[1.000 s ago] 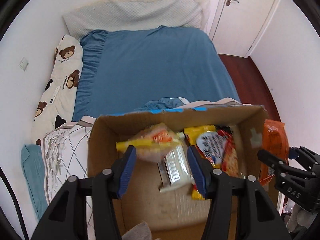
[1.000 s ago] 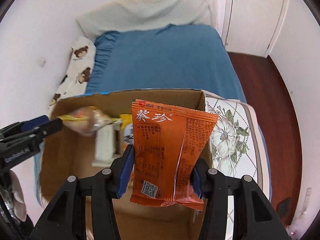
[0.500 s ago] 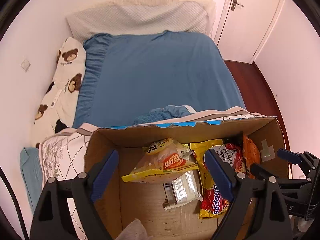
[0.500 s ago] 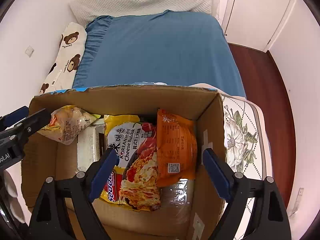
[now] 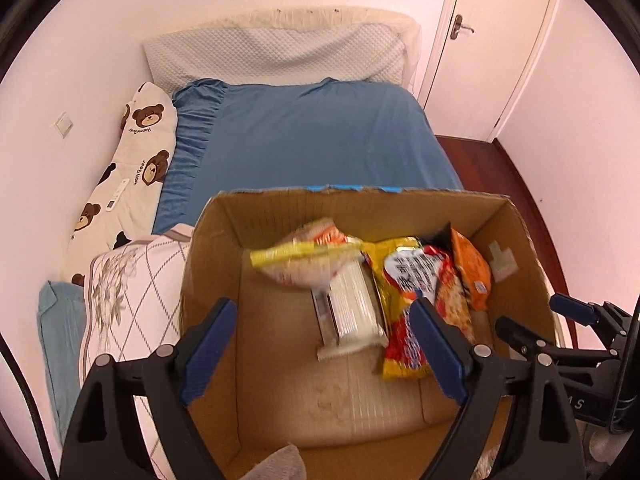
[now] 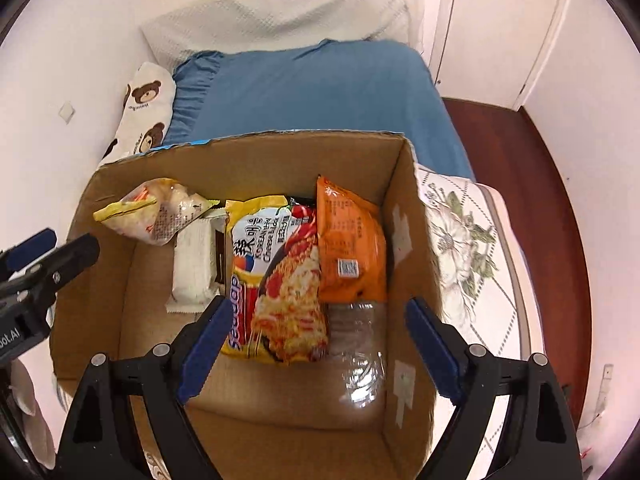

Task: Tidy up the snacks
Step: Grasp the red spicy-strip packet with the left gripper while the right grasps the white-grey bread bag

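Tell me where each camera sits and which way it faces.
Left wrist: on the left hand-held gripper, above the box's left side, facing the bed; its open fingers and the right hand-held gripper show.
Right wrist: on the right hand-held gripper, above the box's right side, same heading; the left gripper's tips show.
Shared: box, noodle pack, orange packet, bed.

A home bedroom; ahead of the left claw (image 5: 324, 352) lies a bed (image 5: 312, 140) with a blue sheet and quilted headboard (image 5: 276, 56); a bear-print pillow (image 5: 136, 160) left; a white door (image 5: 492, 40) and dark wood floor (image 6: 520, 152) right.
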Available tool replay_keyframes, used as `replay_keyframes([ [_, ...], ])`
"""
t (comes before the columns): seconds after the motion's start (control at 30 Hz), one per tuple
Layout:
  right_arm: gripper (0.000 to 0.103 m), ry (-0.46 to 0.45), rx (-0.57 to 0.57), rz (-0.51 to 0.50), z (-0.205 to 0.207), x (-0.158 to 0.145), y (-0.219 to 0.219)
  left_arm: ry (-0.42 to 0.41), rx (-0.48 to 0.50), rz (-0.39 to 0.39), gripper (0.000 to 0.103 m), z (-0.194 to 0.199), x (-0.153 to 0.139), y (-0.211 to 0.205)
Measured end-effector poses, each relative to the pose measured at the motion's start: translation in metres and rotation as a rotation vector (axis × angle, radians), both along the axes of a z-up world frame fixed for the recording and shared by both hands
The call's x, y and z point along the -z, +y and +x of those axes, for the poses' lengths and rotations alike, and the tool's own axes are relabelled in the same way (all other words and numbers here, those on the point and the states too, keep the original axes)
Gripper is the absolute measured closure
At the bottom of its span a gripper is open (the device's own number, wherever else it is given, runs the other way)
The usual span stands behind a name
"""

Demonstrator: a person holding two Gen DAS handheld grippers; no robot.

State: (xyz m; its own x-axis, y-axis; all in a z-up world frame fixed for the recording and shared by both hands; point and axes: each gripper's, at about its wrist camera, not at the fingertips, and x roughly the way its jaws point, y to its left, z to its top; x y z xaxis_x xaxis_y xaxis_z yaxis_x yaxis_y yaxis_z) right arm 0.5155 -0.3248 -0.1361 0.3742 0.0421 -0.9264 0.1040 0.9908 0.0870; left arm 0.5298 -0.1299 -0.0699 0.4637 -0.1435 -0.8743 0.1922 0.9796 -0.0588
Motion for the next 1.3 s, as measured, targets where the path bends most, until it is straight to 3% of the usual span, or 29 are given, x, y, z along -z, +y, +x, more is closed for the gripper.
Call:
replay_keyframes([
  [0.53,0.013,-0.196,0.021,0.008,-0.117,-0.066,0.021,-0.138,0.02,-0.021,0.015,-0.123,-0.055,0.013],
  [0.77,0.013,-0.182,0.051,0.094,-0.169,-0.067,0.018,-0.114,0.013,-0.035,0.015,-0.163,-0.058,0.019],
  [0.9,0.013,-0.079,0.08,0.16,-0.197,-0.03,0.011,-0.034,-0.001,0.01,0.015,-0.183,-0.023,0.024],
  [1.03,0.013,0.017,0.086,0.176,-0.212,0.015,0.007,0.137,-0.044,0.046,0.015,-0.197,0.043,0.035],
  [1.13,0.013,0.066,0.049,0.146,-0.208,0.04,0.009,0.285,-0.094,0.031,0.015,-0.203,0.094,0.043],
  [1.2,0.013,0.098,0.015,0.097,-0.202,0.055,0.012,0.352,-0.11,0.008,0.021,-0.206,0.122,0.043],
  [1.3,0.013,0.133,-0.053,0.023,-0.186,0.073,0.018,0.417,-0.125,-0.017,0.021,-0.205,0.148,0.039],
])
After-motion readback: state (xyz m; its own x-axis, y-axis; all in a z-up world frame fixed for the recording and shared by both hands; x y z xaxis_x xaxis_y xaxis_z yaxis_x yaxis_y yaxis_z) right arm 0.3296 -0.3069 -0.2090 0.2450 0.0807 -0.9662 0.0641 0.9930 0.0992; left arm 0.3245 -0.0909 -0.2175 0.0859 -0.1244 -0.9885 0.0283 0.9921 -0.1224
